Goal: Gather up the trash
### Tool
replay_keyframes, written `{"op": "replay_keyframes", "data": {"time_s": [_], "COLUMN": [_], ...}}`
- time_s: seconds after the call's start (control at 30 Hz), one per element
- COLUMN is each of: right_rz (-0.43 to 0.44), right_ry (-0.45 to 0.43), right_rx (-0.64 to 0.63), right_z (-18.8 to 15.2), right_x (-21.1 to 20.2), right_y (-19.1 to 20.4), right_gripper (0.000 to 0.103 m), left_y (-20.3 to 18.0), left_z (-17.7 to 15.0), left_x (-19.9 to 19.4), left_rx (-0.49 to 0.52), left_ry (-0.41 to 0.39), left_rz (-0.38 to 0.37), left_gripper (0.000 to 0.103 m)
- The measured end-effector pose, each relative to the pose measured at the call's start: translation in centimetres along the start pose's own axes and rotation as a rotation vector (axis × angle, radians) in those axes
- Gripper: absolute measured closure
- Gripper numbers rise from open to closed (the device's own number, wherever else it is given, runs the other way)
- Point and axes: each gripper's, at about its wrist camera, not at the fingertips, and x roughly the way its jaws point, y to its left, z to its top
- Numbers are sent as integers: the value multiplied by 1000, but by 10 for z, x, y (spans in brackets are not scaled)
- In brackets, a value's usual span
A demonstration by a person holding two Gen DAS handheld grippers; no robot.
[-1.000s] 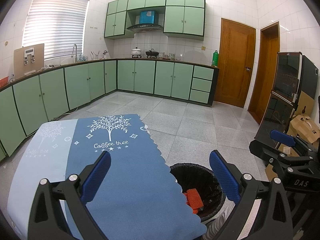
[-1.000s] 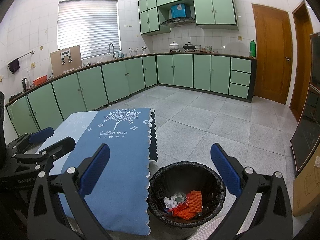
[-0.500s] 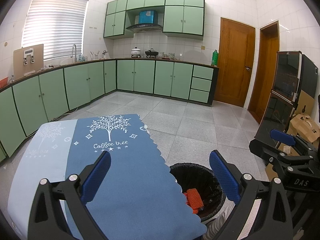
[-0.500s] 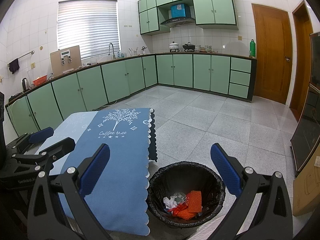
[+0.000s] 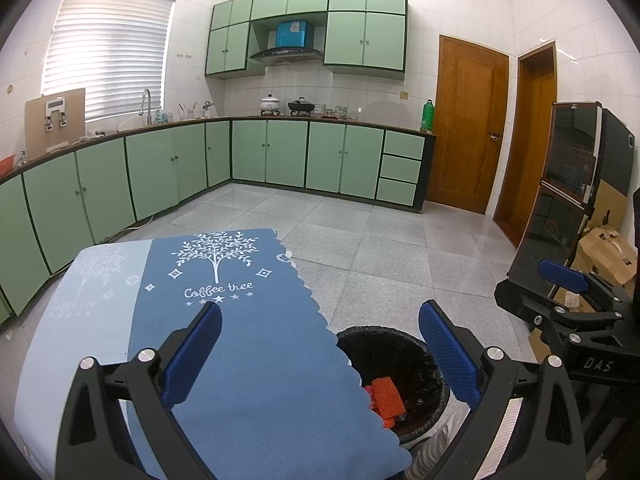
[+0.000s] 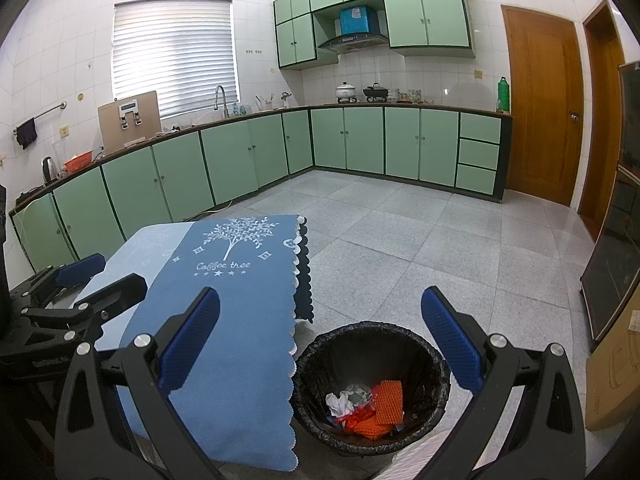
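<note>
Trash [image 6: 366, 404]: lying at the bottom of the black-lined bin [image 6: 372, 336], lower centre of the right wrist view — orange mesh piece, white crumpled paper, red scrap. Glimpsed too in the left wrist view, lower right, as an orange corner [image 5: 386, 400] inside the bin [image 5: 384, 336], partly hidden behind the scalloped edge of the blue cloth [image 5: 256, 352].

Nothing altered over the last second: same heap, same bin just beside the cloth-covered table [image 6: 152, 240], same framing in both views. Judged from that, collecting looks finished or paused; no loose litter visible on the cloth or on the grey floor tiles around it.

Left gripper [image 5: 320, 350]: spread wide, nothing between the blue pads, hanging over the cloth and bin rim as before. Right gripper [image 6: 320, 338]: likewise spread and empty, poised above the bin mouth, unmoved. Each seen from the other's camera: left gripper at the left edge of the right wrist view, right gripper at the right edge of the left wrist view.

Beyond, upper half of both frames: green cabinets, window blind, wooden doors, all unchanged.
</note>
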Motion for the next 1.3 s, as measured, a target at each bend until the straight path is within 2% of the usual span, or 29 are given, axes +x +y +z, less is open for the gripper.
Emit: {"op": "replay_keyframes", "data": {"time_s": [1.3], "right_rz": [-2], "right_ry": [6], "right_rx": [7], "right_z": [-11], "right_x": [7], "right_y": [0], "right_gripper": [5], "left_y": [-1], "left_z": [-1], "left_x": [1], "left_rx": [-6], "left_ry": [16], "left_rz": [7], "left_gripper": [6]}}
